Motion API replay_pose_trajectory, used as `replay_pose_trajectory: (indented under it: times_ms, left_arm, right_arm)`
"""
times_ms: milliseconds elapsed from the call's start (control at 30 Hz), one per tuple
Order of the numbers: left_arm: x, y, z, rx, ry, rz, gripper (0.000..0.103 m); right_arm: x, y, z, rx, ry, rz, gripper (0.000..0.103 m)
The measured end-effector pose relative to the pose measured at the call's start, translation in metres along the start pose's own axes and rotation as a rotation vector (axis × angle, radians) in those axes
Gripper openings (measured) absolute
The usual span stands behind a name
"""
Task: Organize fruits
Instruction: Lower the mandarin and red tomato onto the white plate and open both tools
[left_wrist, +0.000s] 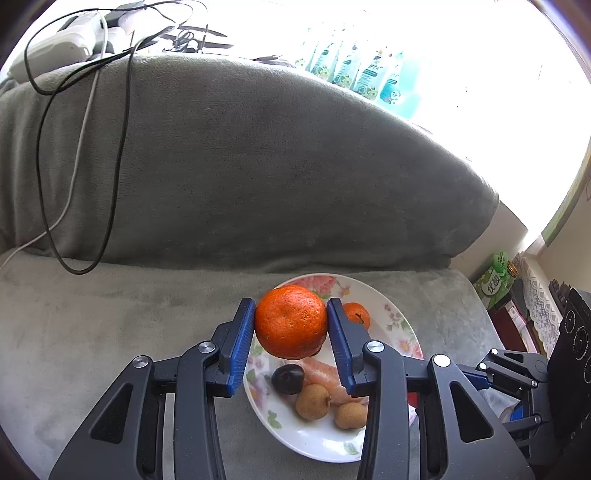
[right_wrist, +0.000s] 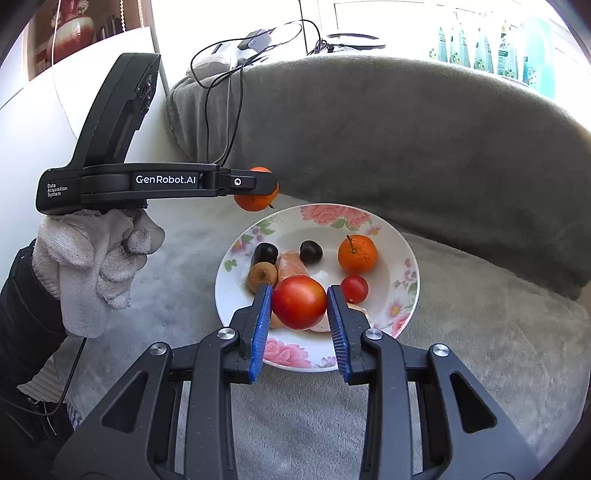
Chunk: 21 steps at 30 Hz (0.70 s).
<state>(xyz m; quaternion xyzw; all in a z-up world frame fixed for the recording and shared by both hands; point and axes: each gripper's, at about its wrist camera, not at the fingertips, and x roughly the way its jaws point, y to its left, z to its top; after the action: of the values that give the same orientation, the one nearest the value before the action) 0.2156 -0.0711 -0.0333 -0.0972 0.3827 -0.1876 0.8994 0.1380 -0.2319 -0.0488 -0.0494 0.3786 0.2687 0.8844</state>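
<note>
Left gripper (left_wrist: 291, 325) pinches a big orange (left_wrist: 291, 322) above the flowered plate's (right_wrist: 406, 258) far-left rim, right gripper (right_wrist: 299, 308) pinches a tomato (right_wrist: 299, 302) over its near edge. Both held clear of it, prob. for sorting. Small orange (right_wrist: 357, 254), cherry tomato (right_wrist: 354, 288), dark plums & brown fruits (longans?) lie on the plate.

Both wrist views downward, plate (left_wrist: 402, 325) shared

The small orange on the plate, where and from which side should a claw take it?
Grip the small orange across its round middle, coming from above. Its stem points up, the plate rim lies close behind it, and a cherry tomato sits near its front. The flanks are free, so close the claw on those.
</note>
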Motion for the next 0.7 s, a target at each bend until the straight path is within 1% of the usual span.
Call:
replay_pose_trajectory:
  times_ms: [267, 700]
  left_arm:
    - [0.009, -0.011, 0.002, 0.017, 0.013, -0.009, 0.038]
    - [0.013, -0.016, 0.004, 0.028, 0.023, -0.024, 0.038]
  right_arm:
    - [0.004, 0.001, -0.001, 0.009, 0.008, 0.013, 0.032]
    - [0.011, 0.005, -0.002, 0.004, 0.028, 0.018, 0.032]
